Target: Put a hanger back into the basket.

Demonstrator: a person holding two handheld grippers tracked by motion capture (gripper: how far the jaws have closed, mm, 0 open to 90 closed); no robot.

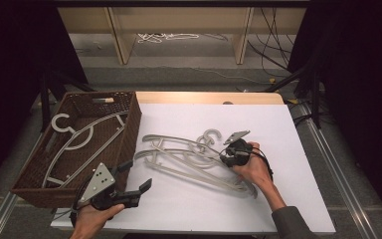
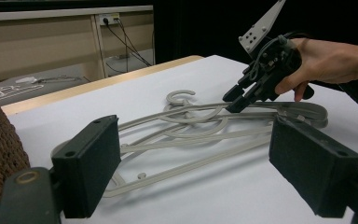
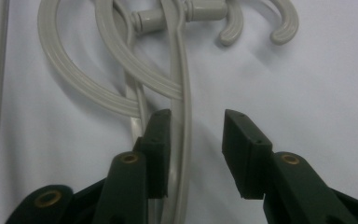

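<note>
The pile of grey hangers (image 1: 194, 162) lies on the white table top (image 1: 278, 129), just beside the open side of the brown wicker basket (image 1: 129, 124). The right gripper (image 1: 227, 157) is lowered onto the end of the pile farthest from the basket, near the hooks. In the right gripper view, a thin hanger bar (image 3: 185, 140) runs between the jaws; it lies against the one pad (image 3: 157, 140) and stands clear of the other, so the jaws are released and clamp nothing. The left gripper (image 1: 137, 175) is held above the table near the front corner of the basket, jaws spread wide and empty, pointing toward the pile. One more hanger (image 1: 74, 137) lies inside the basket.
</note>
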